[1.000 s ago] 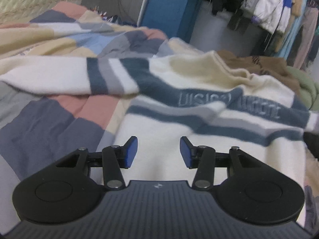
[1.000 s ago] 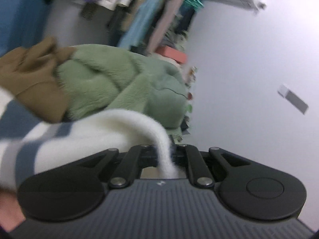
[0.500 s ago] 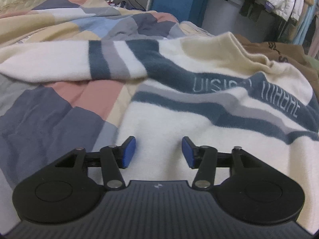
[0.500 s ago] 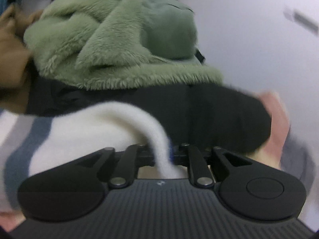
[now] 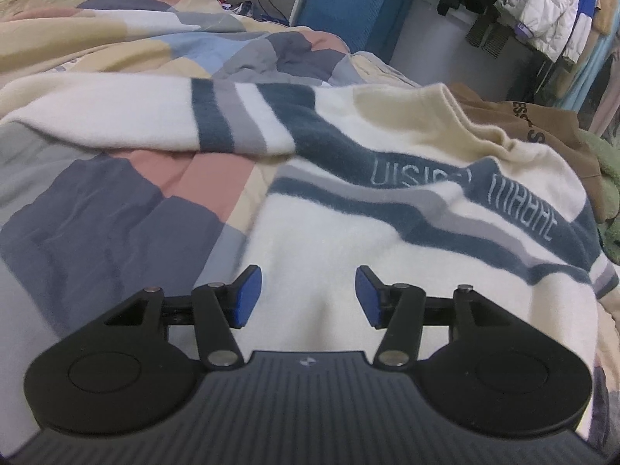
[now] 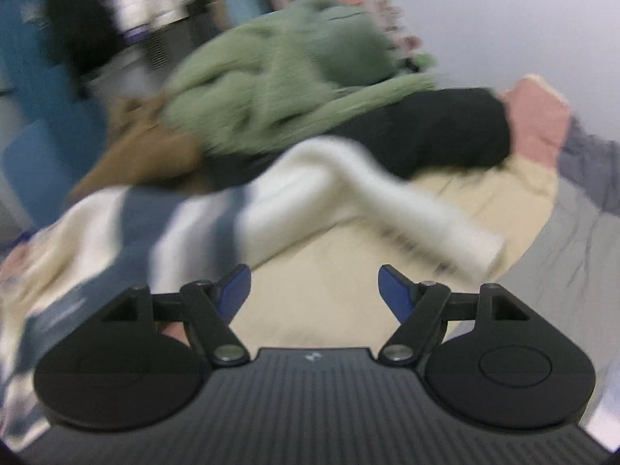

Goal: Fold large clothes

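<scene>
A large cream sweater (image 5: 348,240) with blue and grey stripes lies face up on a patchwork quilt (image 5: 100,209). One sleeve (image 5: 128,116) stretches out to the left. My left gripper (image 5: 308,296) hovers open over the sweater's lower body, nothing between its blue pads. In the blurred right wrist view the other sleeve (image 6: 372,197) lies loose, draped to the right across the quilt (image 6: 484,190). My right gripper (image 6: 314,290) is behind that sleeve, its jaws opening with nothing between them.
A green fleece (image 6: 283,73), a black garment (image 6: 434,131) and a brown garment (image 6: 147,147) are piled beyond the sweater. Clothes hang on a rack (image 5: 550,11) at the back right. Blue panels (image 5: 341,0) stand against the far wall.
My right gripper let go of the white sleeve, which dropped onto the quilt, and it swung down and rolled. The left gripper's view shifted slightly closer to the sweater.
</scene>
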`<state>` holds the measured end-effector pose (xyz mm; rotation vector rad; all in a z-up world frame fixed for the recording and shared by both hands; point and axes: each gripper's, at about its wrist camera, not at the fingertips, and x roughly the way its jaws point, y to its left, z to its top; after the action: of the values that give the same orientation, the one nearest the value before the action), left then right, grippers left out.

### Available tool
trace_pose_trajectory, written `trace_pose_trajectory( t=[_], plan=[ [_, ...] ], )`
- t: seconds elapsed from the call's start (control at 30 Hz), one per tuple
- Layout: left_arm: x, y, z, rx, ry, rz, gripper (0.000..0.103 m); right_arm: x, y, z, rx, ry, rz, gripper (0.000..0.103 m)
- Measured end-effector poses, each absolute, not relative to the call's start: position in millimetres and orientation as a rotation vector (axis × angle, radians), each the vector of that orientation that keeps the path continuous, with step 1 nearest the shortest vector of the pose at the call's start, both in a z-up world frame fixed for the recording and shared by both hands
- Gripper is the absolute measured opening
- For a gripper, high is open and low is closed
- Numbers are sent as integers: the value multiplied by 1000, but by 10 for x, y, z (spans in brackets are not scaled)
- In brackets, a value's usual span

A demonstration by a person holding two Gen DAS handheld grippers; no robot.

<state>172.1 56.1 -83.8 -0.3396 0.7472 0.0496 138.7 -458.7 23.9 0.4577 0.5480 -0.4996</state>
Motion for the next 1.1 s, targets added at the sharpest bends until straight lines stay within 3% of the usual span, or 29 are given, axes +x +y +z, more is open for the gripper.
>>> trace_pose_trajectory(
  t=[0.47,0.63,0.7,0.77,0.83,0.9,1.1],
  plan=[
    [1475,400,-804,-315,807,-29,60,857,-2782,-252,405,839,153,72],
    [1527,381,-820,-317,807,-32,60,907,-2616,-289,311,872,222,49],
    [1542,385,-837,-319,812,-31,60,937,-2551,-338,265,896,224,47],
    [1566,389,-844,-325,812,-37,60,982,-2445,-400,211,923,223,37],
    [1577,385,-846,-330,810,-51,60,1033,-2358,-443,154,949,214,17],
    [1573,375,-843,-327,808,-60,60,1028,-2338,-431,126,958,214,10],
    [1520,312,-820,-321,807,-127,60,820,-2509,11,33,948,263,7]
  ],
)
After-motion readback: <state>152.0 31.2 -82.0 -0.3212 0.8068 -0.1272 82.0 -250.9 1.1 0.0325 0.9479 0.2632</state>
